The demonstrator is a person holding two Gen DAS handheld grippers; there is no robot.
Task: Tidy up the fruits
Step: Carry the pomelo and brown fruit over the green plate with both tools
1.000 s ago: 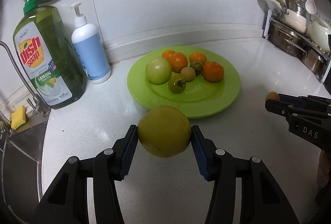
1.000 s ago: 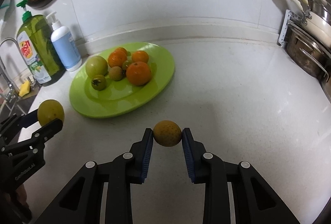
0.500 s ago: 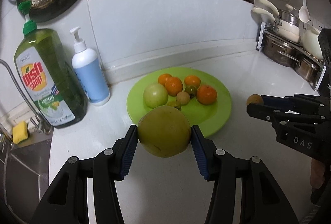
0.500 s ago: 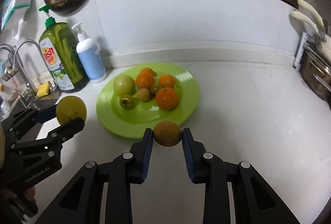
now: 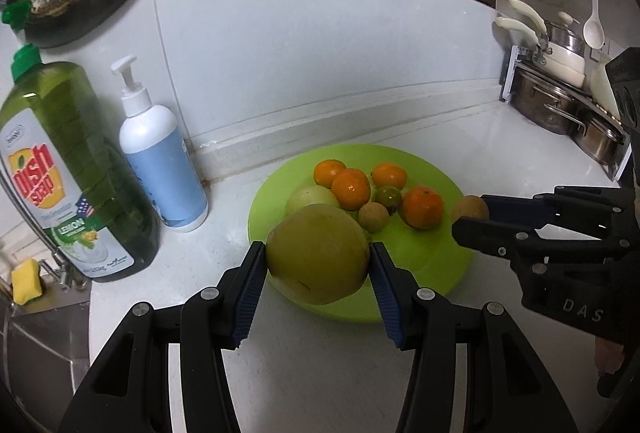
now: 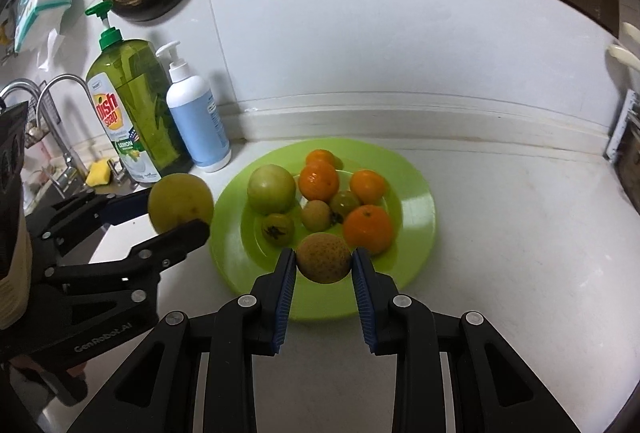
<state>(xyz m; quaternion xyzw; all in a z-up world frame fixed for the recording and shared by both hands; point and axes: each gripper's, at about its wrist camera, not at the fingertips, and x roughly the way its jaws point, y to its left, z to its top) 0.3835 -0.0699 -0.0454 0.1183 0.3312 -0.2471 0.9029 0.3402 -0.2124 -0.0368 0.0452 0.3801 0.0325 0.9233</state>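
Left hand-held gripper (image 5: 318,263): partly spread, blue pads (image 5: 250,293) pressed on either side of a large yellow-green fruit (image 5: 318,253), carried in the air over the near-left rim of the green plate (image 5: 436,261). Seen from the right wrist view as the same fruit (image 6: 181,203) just off the plate's left edge (image 6: 420,209), clamped between black fingers.

Right hand-held gripper (image 6: 324,265): nearly closed, pads clamped on a small brownish, speckled fruit (image 6: 324,259), carried above the near part of the plate. From the left wrist view, visible at the plate's right side (image 5: 470,211), small fruit (image 5: 470,207) at its tips.

On the plate, all grouped toward its middle and far half: four orange mandarins (image 6: 368,229), a pale green round fruit (image 6: 271,189) toward the left, a small tan fruit (image 6: 315,215), and two small greenish fruits with dark calyxes (image 6: 277,228).

Left of the plate, against the white wall: white-and-blue pump bottle (image 6: 198,121), then a green dish soap bottle (image 6: 128,113) beyond it. Further left of the plate: tap (image 6: 60,113) and yellow sponge (image 6: 99,172) by the sink. Right of the plate, at the far corner of the white desk (image 5: 320,373): rack of steel pots (image 5: 560,105).
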